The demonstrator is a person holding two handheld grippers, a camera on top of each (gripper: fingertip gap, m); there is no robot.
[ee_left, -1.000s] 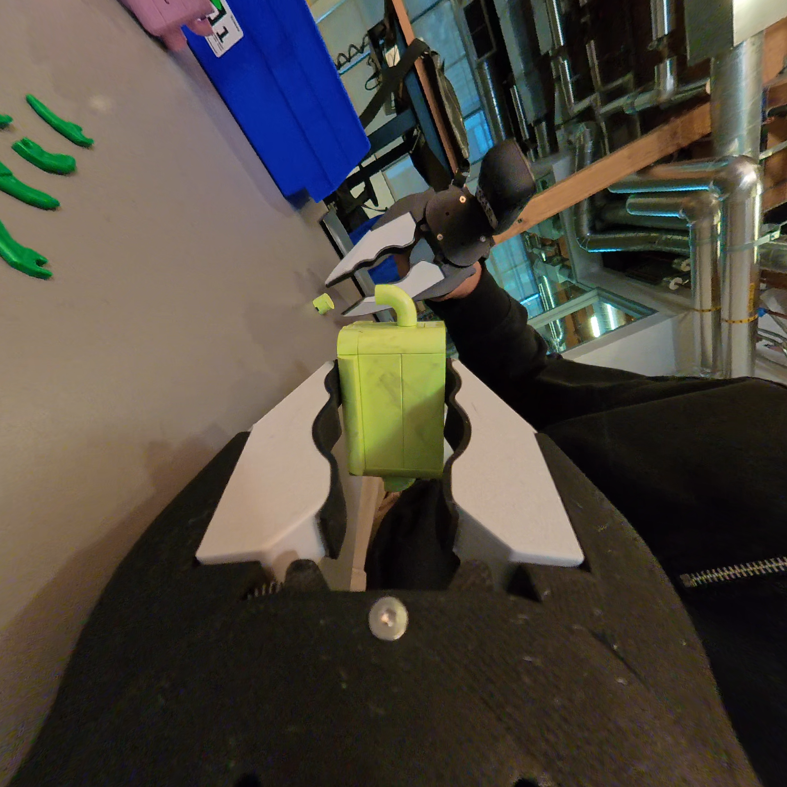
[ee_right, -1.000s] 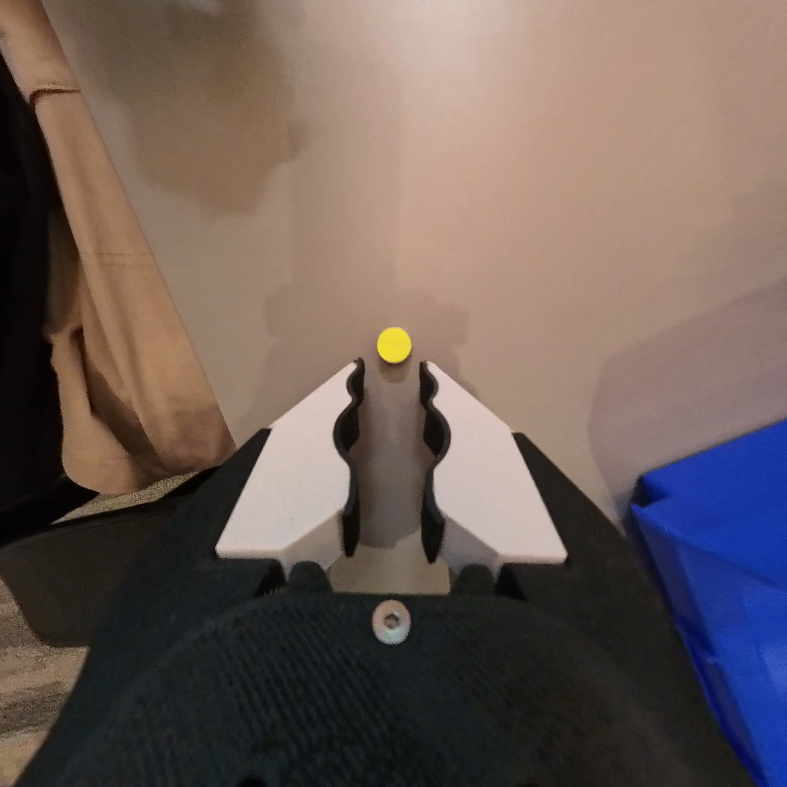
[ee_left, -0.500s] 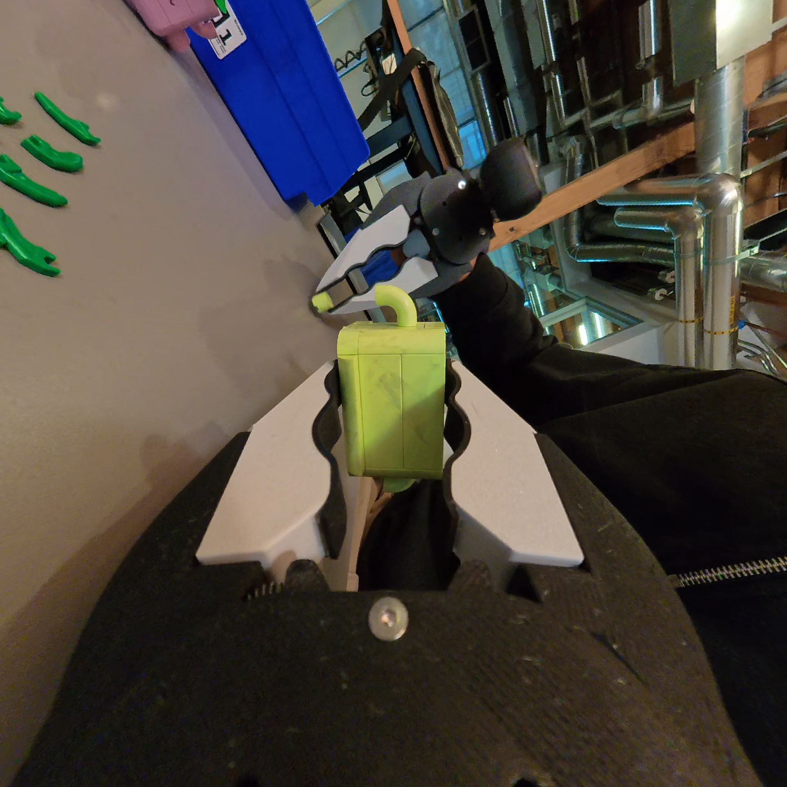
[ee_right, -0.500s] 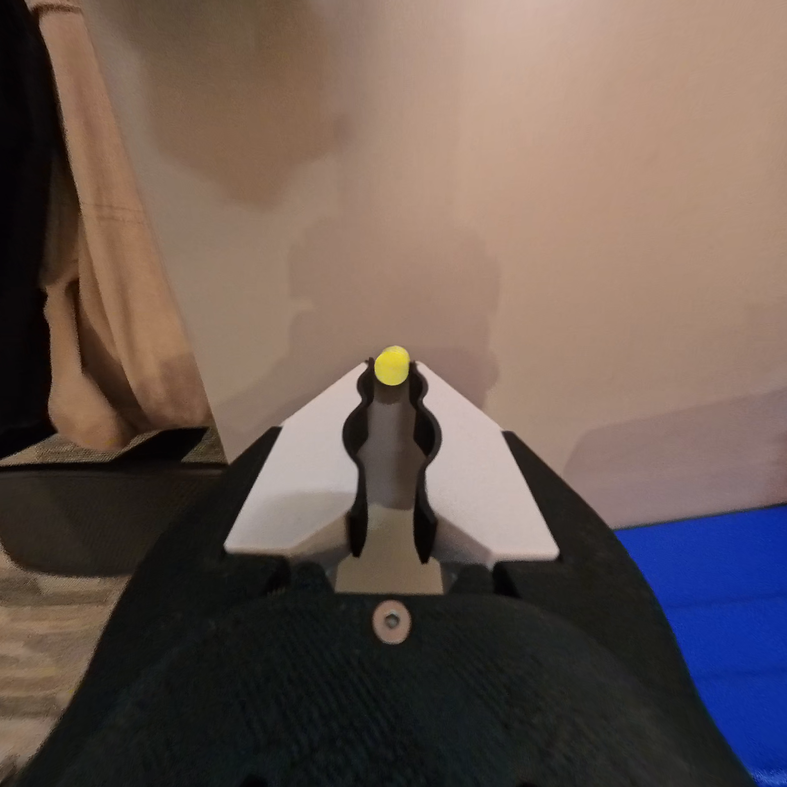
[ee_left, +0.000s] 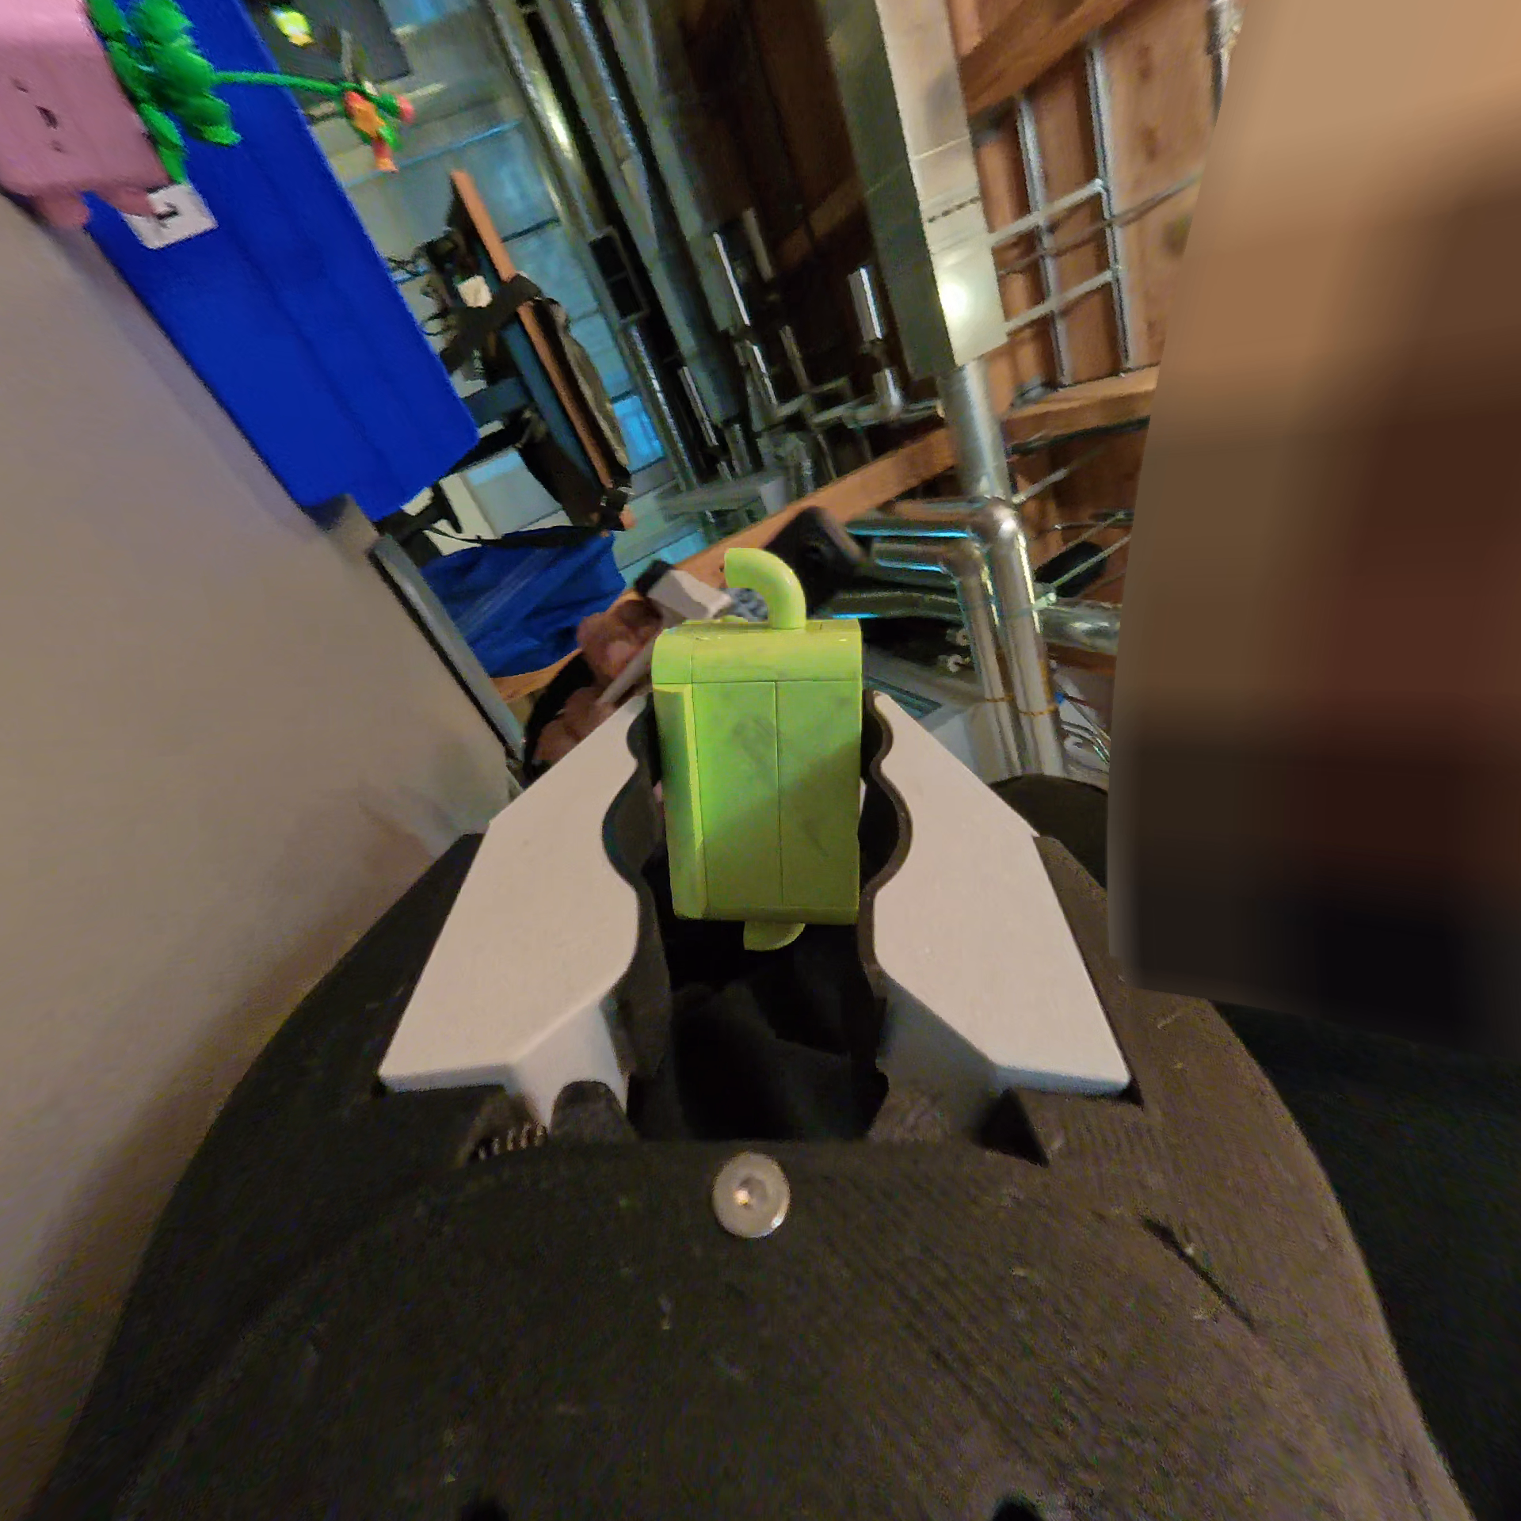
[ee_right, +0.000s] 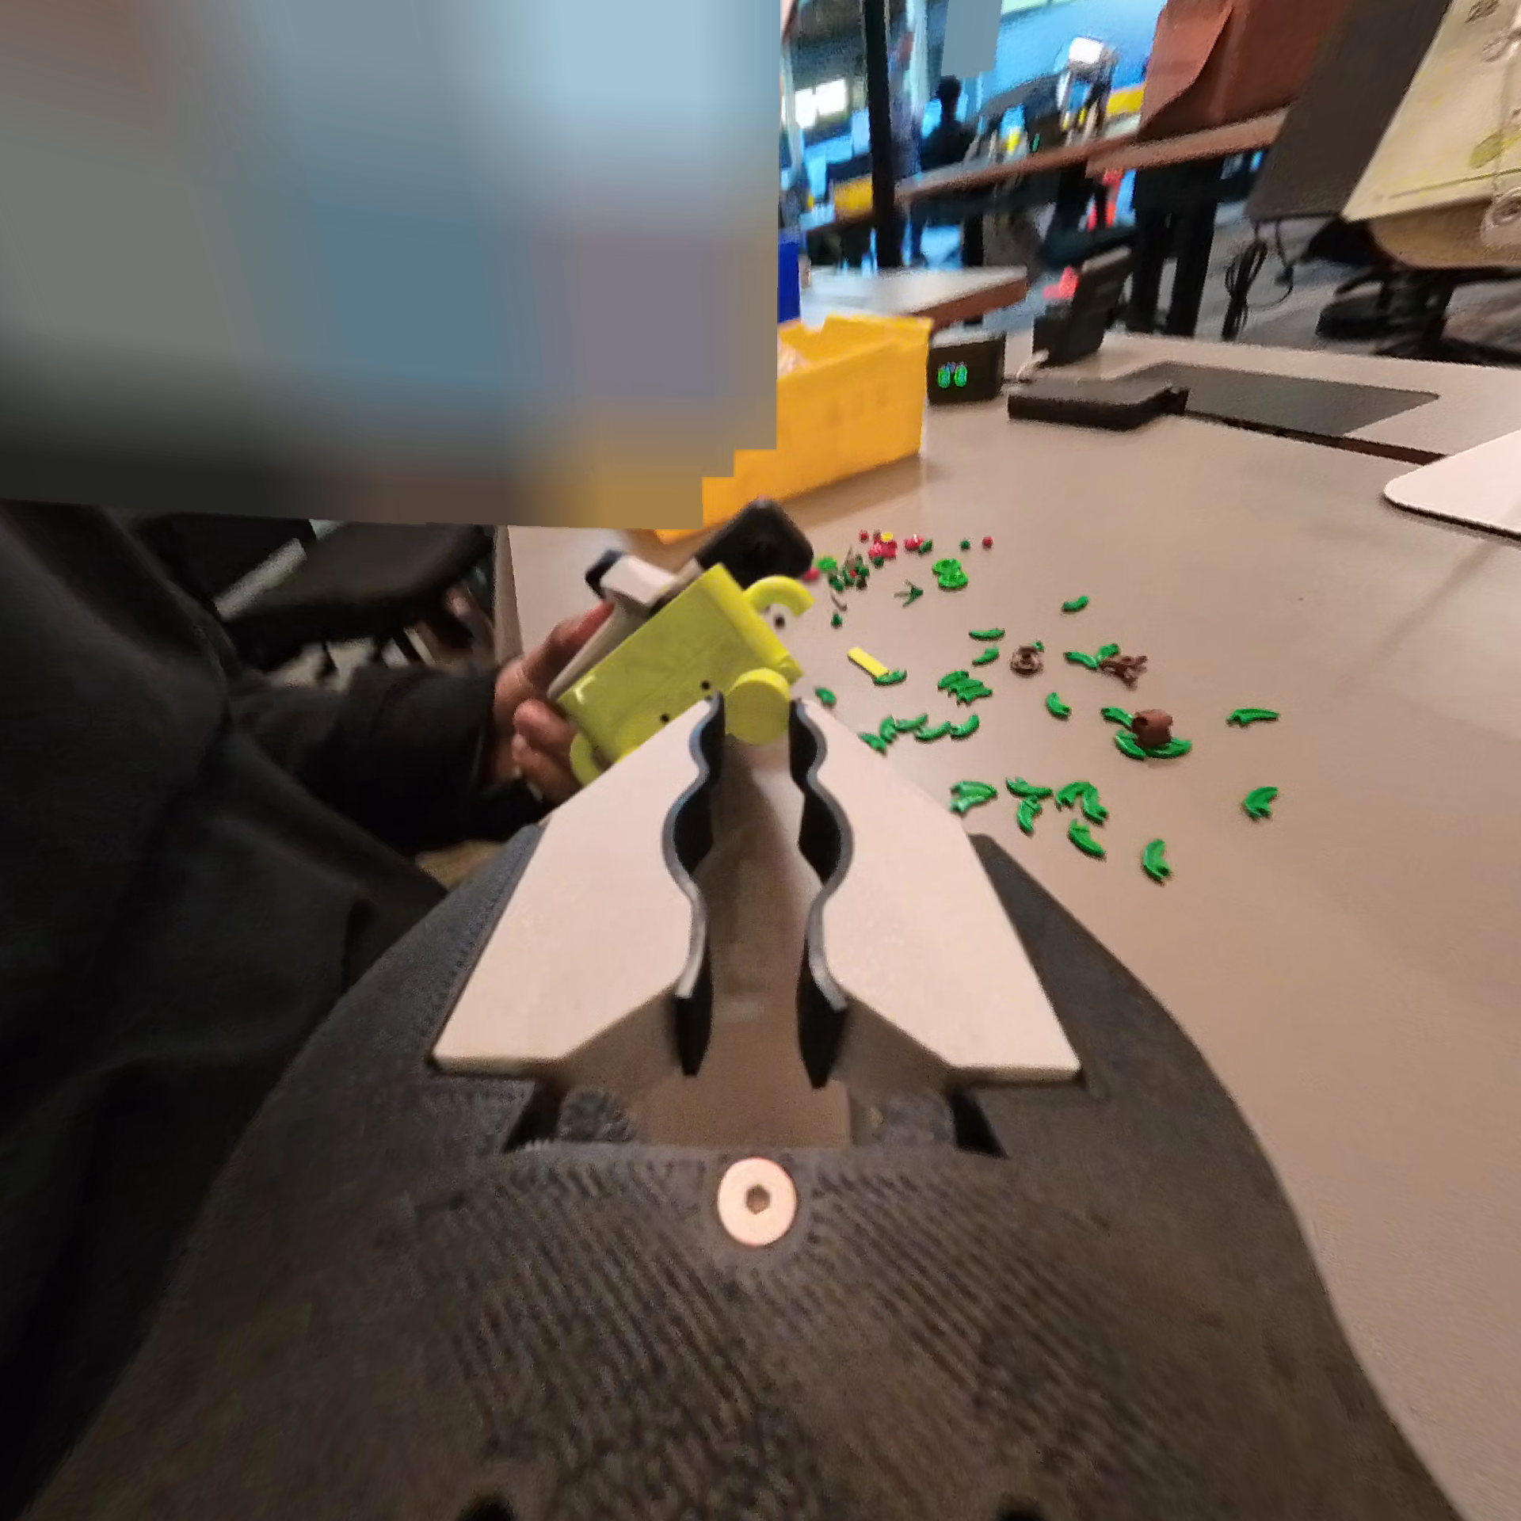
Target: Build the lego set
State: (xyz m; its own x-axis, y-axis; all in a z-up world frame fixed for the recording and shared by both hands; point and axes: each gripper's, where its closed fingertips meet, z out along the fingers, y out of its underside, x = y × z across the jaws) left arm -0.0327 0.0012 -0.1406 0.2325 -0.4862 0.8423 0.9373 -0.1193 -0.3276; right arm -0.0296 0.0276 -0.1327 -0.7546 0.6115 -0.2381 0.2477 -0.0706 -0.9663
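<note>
While the left gripper [ee_left: 757, 790] is clamped on a lime-green lego block [ee_left: 761, 774], its two white fingers press the block's flat sides, and a curved lime hook [ee_left: 765, 588] sticks out of the block's far end. A small lime nub pokes out of the near end, between the fingers. That gripper is tilted on its side, so the grey bench [ee_left: 165, 658] stands along the left of its view, with a blue bin [ee_left: 272, 329] and a pink lego piece [ee_left: 58, 123] with green foliage at the bench's far edge.

From the right wrist view, the same block [ee_right: 675, 658] is held off the bench's near edge, in front of a dark-sleeved person. The right gripper [ee_right: 755, 724] holds a small round lime-yellow piece [ee_right: 757, 704] at its very fingertips, the jaws closed down to a narrow gap. That round piece sits just beside the block's lower side; whether they touch I cannot tell.

Many small green leaf pieces [ee_right: 1062, 811] lie scattered over the middle of the bench [ee_right: 1234, 1029], with a few brown pieces [ee_right: 1151, 724] among them and red ones [ee_right: 885, 545] farther back. A yellow bin [ee_right: 848, 403] stands toward the bench's far edge.
</note>
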